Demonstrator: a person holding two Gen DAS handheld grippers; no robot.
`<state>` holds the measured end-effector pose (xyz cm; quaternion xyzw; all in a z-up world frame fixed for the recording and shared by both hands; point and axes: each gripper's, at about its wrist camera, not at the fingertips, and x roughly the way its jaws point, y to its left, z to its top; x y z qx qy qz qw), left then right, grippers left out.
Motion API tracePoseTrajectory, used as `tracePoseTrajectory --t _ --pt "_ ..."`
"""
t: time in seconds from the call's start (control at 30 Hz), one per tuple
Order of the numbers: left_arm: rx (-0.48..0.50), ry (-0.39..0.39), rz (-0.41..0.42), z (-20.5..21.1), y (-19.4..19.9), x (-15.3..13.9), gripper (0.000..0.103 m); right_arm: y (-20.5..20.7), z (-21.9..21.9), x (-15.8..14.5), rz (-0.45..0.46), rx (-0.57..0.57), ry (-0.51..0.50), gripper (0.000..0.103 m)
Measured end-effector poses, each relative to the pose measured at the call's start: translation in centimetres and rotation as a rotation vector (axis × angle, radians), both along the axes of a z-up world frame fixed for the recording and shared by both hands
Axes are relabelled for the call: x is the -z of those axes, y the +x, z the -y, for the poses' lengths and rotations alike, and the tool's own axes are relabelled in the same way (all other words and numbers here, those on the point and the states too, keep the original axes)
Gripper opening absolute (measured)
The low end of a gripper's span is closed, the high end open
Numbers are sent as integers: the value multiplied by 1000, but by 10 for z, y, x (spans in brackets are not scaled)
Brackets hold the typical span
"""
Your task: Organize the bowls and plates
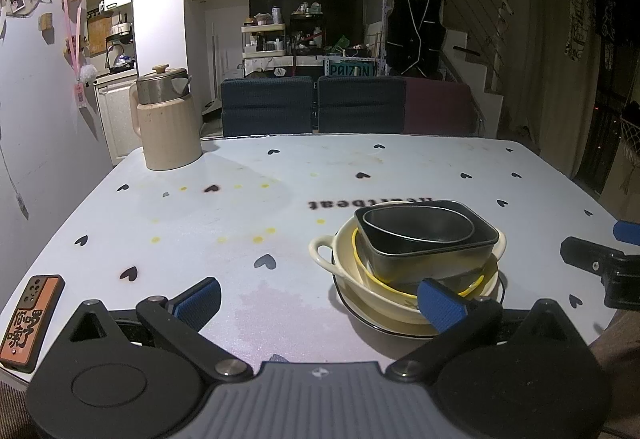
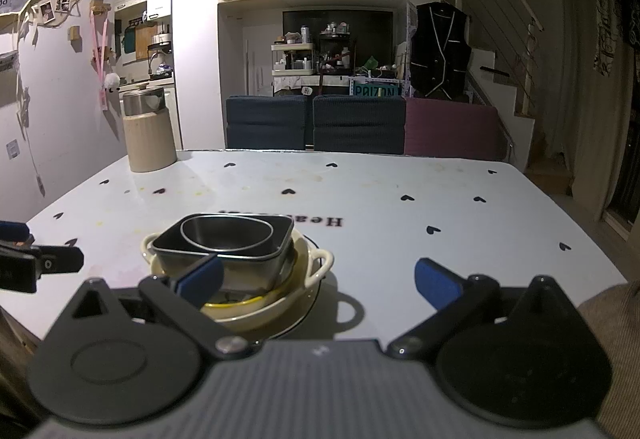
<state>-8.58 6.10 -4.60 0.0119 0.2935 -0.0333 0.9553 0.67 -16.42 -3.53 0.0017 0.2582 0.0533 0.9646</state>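
A stack of dishes stands on the white heart-print table. At the bottom lies a flat plate with a dark rim; on it sit a cream two-handled bowl, a yellow-rimmed bowl, a dark square pan and a round metal bowl on top. My left gripper is open, its right finger just in front of the stack. In the right wrist view the same stack sits left of centre. My right gripper is open, its left finger in front of the stack.
A cream kettle with a metal lid stands at the table's far left. An orange phone case lies at the near left edge. Dark blue and maroon chair backs line the far side. The right gripper's arm shows at the right.
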Motion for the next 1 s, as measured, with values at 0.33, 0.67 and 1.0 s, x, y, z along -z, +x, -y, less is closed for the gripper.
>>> tracePoseTrajectory --t 0.33,0.67,1.0 --pt "0 0 0 -1 0 0 103 0 0 0 1 -1 -1 103" --pt "0 -1 -1 0 0 0 103 0 0 0 1 0 -1 103" --pt "-5 4 -3 -1 -1 0 103 0 1 0 1 -2 -2 103"
